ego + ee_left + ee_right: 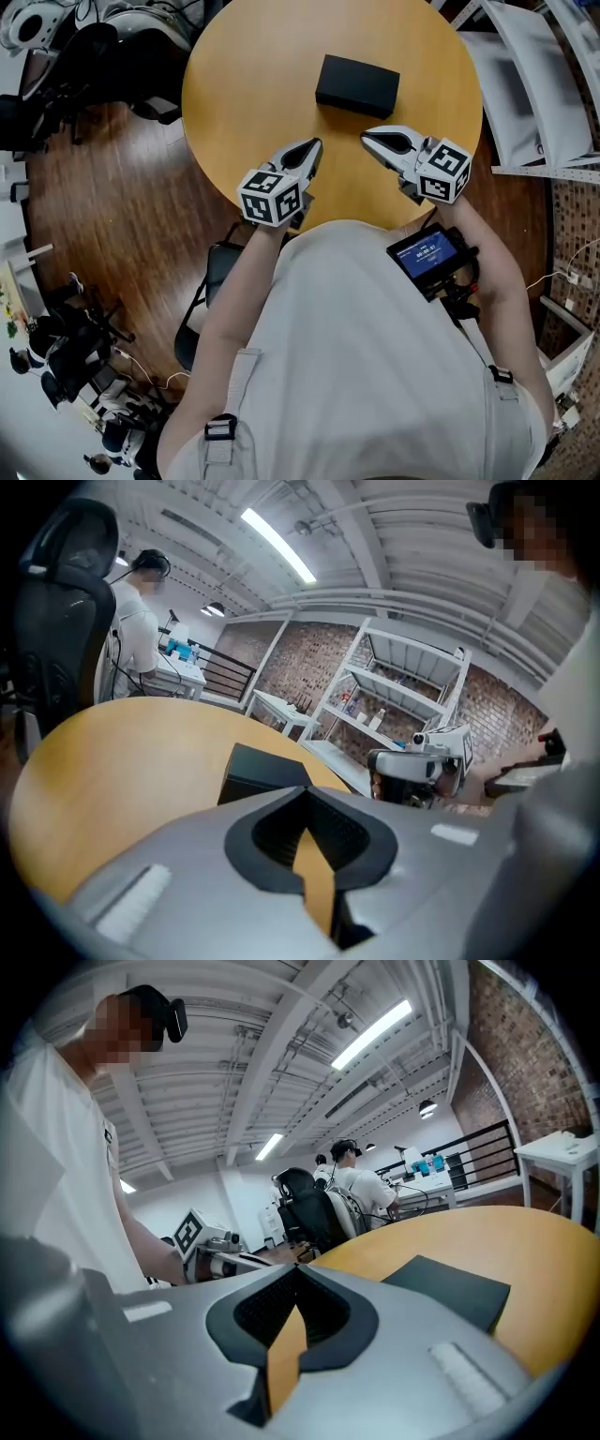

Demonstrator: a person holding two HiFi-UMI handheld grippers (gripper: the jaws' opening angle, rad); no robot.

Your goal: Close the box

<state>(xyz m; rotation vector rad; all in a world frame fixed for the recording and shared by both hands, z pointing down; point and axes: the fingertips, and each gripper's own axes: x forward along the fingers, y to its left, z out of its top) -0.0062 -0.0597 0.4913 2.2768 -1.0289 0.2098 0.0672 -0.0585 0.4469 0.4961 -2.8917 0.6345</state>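
Fingers [169,855] of left gripper [316,143] and right gripper [365,137] closed together, empty, near box [357,85].

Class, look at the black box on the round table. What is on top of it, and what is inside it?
Nothing lies on top of the black box; its flat lid is bare. The lid is down, so the inside is hidden.

I see a matte black box [357,85] on a honey-tan desk [244,103], left gripper [312,147] and right gripper [368,139] light grey with black pads and black-and-white square-marker cubes, floor [103,216] dark brown wood planks.
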